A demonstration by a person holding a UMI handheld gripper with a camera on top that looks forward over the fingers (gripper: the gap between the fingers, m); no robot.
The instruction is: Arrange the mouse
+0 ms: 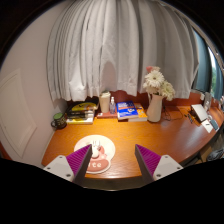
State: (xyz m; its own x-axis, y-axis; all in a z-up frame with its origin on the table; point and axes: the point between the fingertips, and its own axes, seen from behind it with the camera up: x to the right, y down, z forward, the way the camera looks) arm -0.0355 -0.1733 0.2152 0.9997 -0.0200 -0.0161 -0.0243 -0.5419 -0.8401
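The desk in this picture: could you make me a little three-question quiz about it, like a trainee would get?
1. True or false: the mouse is clamped by the gripper.
2. What does the mouse rest on? A) the books B) a round mouse pad C) the vase
3. Fill in: the vase holds ____.

Key
1. False: the fingers are open; the mouse lies just ahead of one finger.
2. B
3. flowers
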